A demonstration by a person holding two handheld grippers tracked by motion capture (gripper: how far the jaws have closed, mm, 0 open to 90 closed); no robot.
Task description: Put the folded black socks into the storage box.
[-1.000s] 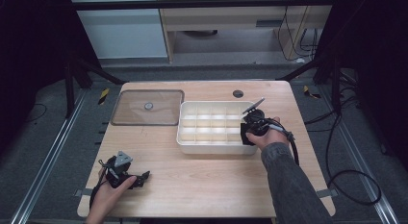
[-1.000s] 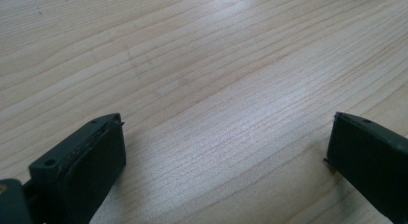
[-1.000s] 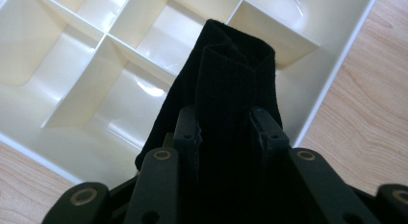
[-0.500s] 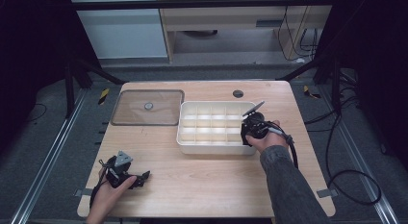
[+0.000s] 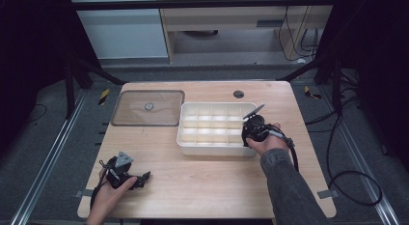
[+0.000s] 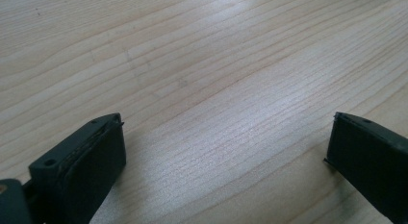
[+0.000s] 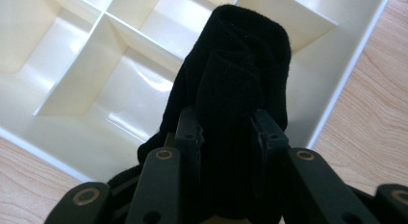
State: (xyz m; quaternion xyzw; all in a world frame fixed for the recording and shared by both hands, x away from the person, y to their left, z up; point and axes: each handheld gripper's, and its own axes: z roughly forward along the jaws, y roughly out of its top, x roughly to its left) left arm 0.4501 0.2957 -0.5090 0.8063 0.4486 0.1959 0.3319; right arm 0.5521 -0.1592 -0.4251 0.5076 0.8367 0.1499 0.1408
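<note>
— How many things are on the desk [image 5: 202,176]?

— One white compartment tray [image 5: 212,131], one clear flat lid [image 5: 147,108] with a small round knob at its middle, and one dark round hole in the desk top near the far edge. The lid lies flat just left of the tray, close beside it. There are two tools, one in each hand.

— And the tray's compartments?

— From the high view I count a grid of about three rows, four or five across; the exact number I cannot tell.

— Where is the right tool [image 5: 253,131]?

— At the tray's right end, over the near right corner. The right hand [image 5: 267,143] holds it from the near side, the grey sleeve running back to the bottom edge. In the right gripper view its jaws are closed on a folded black cloth [image 7: 231,89], which stands up between them above the tray's corner compartments.

— The left one?

— The left tool [image 5: 140,179] rests low at the near left of the desk, well apart from the tray, pointing right. The left hand [image 5: 108,191] grips it from the near edge. In the left gripper view its jaws stand wide apart with bare wood between them.
</note>
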